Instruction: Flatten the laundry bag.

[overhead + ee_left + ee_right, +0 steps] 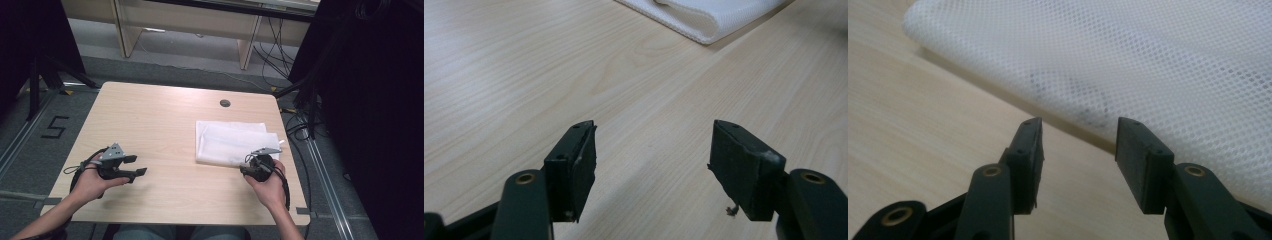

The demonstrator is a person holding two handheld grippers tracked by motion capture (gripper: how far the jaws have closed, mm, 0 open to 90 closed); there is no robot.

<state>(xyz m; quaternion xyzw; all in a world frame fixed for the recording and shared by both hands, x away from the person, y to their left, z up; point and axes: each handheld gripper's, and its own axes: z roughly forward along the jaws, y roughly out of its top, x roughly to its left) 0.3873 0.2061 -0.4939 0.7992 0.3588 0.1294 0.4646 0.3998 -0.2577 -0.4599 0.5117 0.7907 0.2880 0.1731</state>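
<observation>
Lab or recording studio indicated: black curtains (380,125), tripod legs (40,75), floor cables (280,45), taped numeral 5 (54,127), plain wooden table (165,120).

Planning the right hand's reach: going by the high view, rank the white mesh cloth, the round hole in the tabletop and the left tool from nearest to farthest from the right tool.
1. White mesh cloth: just beyond the right tool, at its tips.
2. Round hole: farther back, past the cloth.
3. Left tool: across the table, on the left side.
</observation>
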